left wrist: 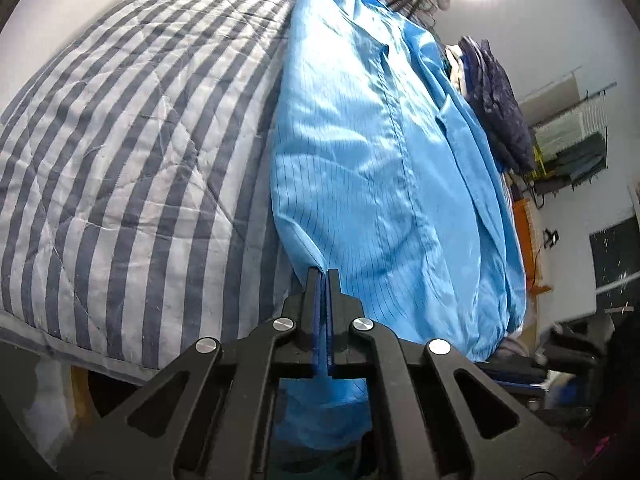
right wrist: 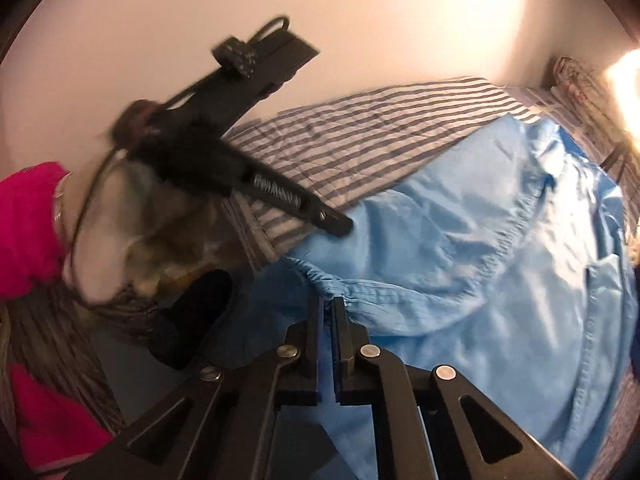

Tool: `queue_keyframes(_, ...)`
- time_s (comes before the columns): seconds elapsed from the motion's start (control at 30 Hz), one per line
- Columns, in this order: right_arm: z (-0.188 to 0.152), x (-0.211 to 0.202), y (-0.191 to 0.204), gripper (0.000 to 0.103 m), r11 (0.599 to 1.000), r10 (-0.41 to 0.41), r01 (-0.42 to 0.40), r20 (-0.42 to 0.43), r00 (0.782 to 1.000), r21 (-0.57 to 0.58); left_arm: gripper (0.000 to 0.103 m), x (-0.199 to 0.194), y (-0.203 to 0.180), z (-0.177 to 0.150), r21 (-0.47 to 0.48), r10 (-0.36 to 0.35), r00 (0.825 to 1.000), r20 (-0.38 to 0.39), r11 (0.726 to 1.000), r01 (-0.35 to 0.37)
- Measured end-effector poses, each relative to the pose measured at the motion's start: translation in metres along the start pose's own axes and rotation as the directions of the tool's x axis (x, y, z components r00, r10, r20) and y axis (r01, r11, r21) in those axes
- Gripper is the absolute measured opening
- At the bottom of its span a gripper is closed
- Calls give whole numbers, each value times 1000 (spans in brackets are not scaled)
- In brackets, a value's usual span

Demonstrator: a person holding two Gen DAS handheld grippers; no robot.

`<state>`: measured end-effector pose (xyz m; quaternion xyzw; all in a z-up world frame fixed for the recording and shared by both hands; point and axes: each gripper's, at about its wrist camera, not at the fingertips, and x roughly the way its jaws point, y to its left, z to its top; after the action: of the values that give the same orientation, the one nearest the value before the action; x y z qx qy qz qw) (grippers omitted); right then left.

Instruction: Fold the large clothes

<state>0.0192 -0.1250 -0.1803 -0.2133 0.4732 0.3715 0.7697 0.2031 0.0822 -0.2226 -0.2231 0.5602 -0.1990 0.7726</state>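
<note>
Left wrist view: we see the blue garment [left wrist: 384, 168] laid lengthwise on the bed, over the striped quilt [left wrist: 120, 152], its hem end hanging over the near edge.
Garment build: thin, smooth, faintly shiny cloth with fine pinstripes, a front placket, a collar at the far end and a gathered cuff [right wrist: 360, 292].
Left gripper [left wrist: 323, 276]: fingers clenched on a corner of the hem, with cloth passing between them and hanging below.
Right gripper [right wrist: 329, 304]: fingers closed on the gathered cuff edge; a narrow gap shows between the pads, filled by cloth.
Person: a hand in a pink sleeve [right wrist: 24, 232] carries the left gripper; motion blur hides the detail.
Weight: we judge it light; one gripper should lift a corner without strain.
Stiffness: soft and limp; any unsupported span will sag and drag across the quilt.
Surface: we judge it slippery; folds may slide apart, and a shallow pinch may let go.
Fragility: none apparent; the cloth already wrinkles near the cuff.
Where to hold: we recommend stitched edges, namely hem corners, cuffs and shoulder seams, where the layers are thicker.
Handling note: keep the cloth taut between both grippers while carrying a fold over.
</note>
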Motion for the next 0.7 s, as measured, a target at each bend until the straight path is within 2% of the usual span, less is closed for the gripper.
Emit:
queue_keyframes(0.07, -15, -2, -7, 0, 1000, -9, 9, -17, 1000, 3, 0, -2, 5, -1, -12, 9, 1000, 7, 1000, -9)
queue_keyframes(0.13, -28, 5, -11, 0, 999, 16, -15, -42, 999, 31, 0, -4, 9, -4, -18, 16, 1000, 11, 1000, -16)
queue_keyframes(0.23, -39, 18, -6, 0, 999, 30, -28, -63, 998, 33, 0, -7, 20, -17, -55, 57, 998, 30, 997, -56)
queue_keyframes(0.27, -41, 22, -3, 0, 999, 37, -35, -64, 997, 30, 0, -6, 24, -22, -74, 54, 998, 27, 996, -52)
queue_keyframes(0.33, -42, 25, 2, 0, 998, 53, -52, -65, 996, 27, 3, -8, 39, -38, -148, 4, 999, 34, 989, 1)
queue_keyframes(0.4, -40, 25, -2, 0, 997, 67, -64, -63, 996, 48, 11, -15, 51, -53, -198, -23, 998, 61, 980, 34)
queue_keyframes(0.47, -41, 23, -12, 17, 987, 122, -115, -57, 991, 116, 12, -20, 64, -70, -243, -53, 995, 90, 967, 73)
queue_keyframes(0.5, -42, 18, -19, 35, 975, 151, -144, -31, 988, 172, 12, -19, 73, -78, -275, -89, 991, 97, 955, 112)
queue_keyframes(0.53, -42, 17, -26, 42, 961, 172, -164, -15, 985, 222, 12, -18, 79, -83, -302, -119, 988, 98, 943, 143)
queue_keyframes(0.6, -42, 16, -37, 42, 912, 245, -234, 10, 969, 337, 12, -16, 83, -89, -314, -156, 982, 104, 932, 181)
queue_keyframes(0.67, -37, 20, -46, 47, 857, 286, -269, 29, 958, 440, 12, -14, 77, -90, -281, -154, 984, 93, 944, 175)
queue_keyframes(0.7, -35, 24, -54, 55, 819, 282, -256, 27, 959, 513, 12, -14, 72, -91, -264, -154, 984, 85, 949, 172)
